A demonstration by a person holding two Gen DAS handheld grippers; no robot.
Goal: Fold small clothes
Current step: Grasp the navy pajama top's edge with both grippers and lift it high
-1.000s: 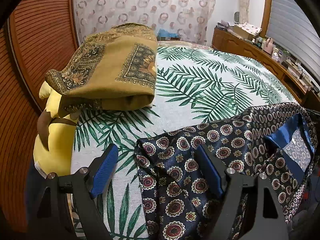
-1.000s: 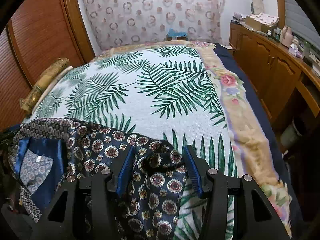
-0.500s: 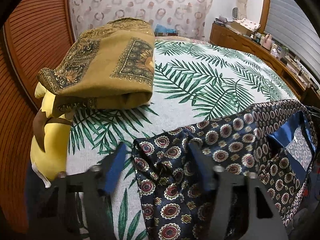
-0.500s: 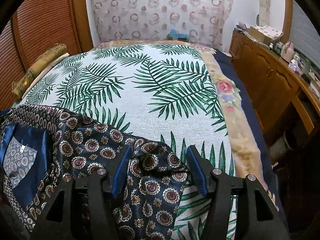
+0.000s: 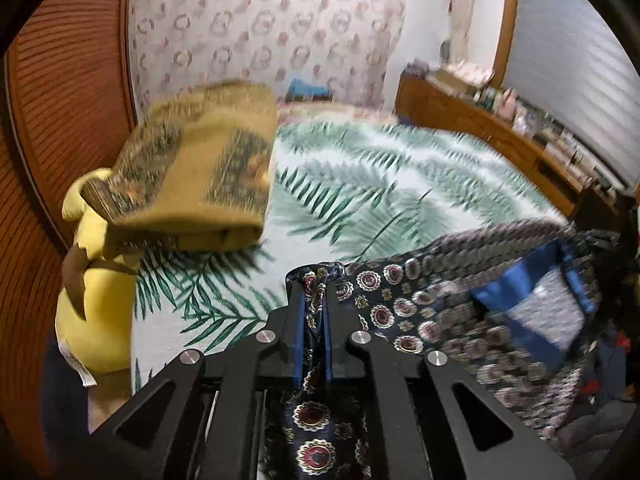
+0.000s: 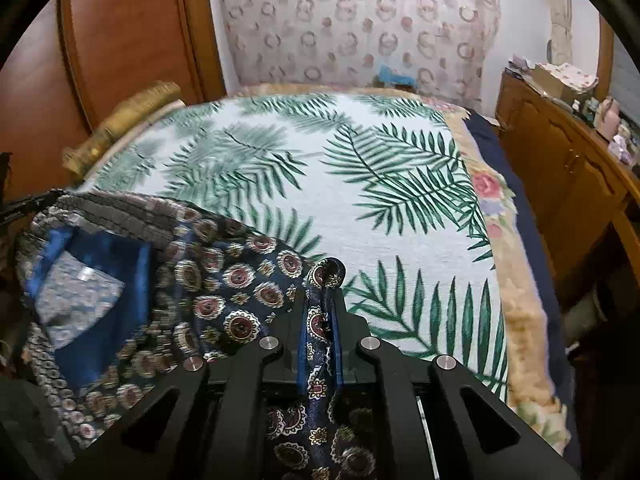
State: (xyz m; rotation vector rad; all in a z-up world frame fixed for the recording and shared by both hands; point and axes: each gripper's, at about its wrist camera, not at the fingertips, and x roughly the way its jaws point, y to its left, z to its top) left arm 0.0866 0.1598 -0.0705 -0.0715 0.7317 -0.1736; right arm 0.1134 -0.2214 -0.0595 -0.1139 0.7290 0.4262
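A dark navy garment (image 5: 400, 312) with round medallion print and a blue lining (image 5: 520, 292) lies at the near edge of the palm-leaf bedspread (image 5: 360, 200). My left gripper (image 5: 313, 280) has its jaws closing on the garment's left corner, and the pads press a bunched fold of fabric. In the right wrist view the same garment (image 6: 240, 292) spreads to the left. My right gripper (image 6: 322, 292) has its jaws closing on the right corner, with cloth squeezed between the blue pads and a tuft sticking out past the tips.
A folded mustard blanket (image 5: 200, 172) rests on a yellow pillow (image 5: 92, 320) at the left, against wooden panelling (image 5: 60, 120). A wooden sideboard (image 6: 560, 168) with several small items runs along the right. A floral blanket border (image 6: 520, 300) marks the bed's right edge.
Both grippers have gone from open around the garment's corners to pinched on the fabric. The left one has risen a little, gathering the cloth into a fold.
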